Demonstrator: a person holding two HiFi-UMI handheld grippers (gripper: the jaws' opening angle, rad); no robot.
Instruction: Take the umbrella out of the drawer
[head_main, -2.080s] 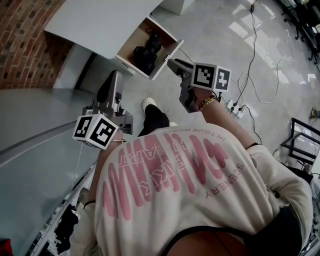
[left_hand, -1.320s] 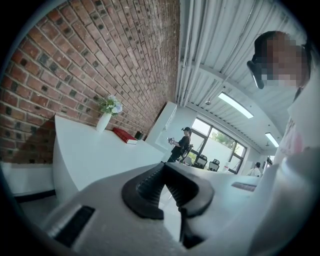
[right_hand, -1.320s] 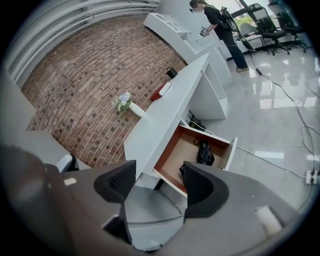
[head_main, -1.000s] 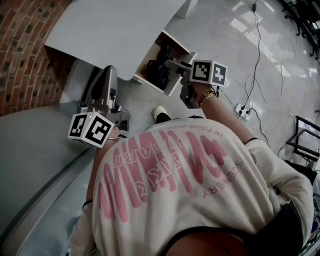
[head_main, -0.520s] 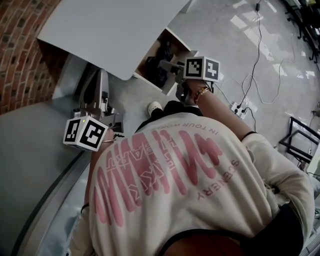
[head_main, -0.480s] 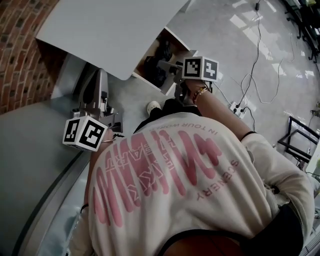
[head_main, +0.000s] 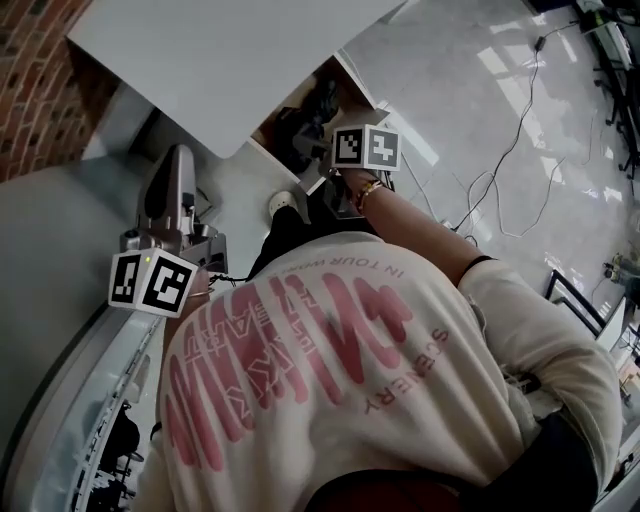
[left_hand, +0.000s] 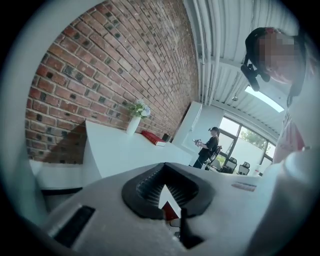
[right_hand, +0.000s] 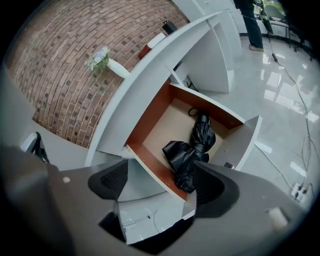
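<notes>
Right gripper view shows the right tongs (right_hand: 159, 182) with jaws opening wide, clear of the black umbrella (right_hand: 192, 150) lying in the open drawer (right_hand: 150, 116) beyond them, while the left tongs (left_hand: 167, 192) sit closed together.

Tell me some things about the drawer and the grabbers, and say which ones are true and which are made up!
1. The drawer is pulled open. True.
2. The umbrella is red. False: it is black.
3. The right gripper is squeezing the umbrella. False: its jaws are opening and nothing is between them. The umbrella lies beyond them, inside the drawer.
4. A vase with flowers stands on the white desk. True.
5. The left gripper has its jaws together and holds nothing. True.
</notes>
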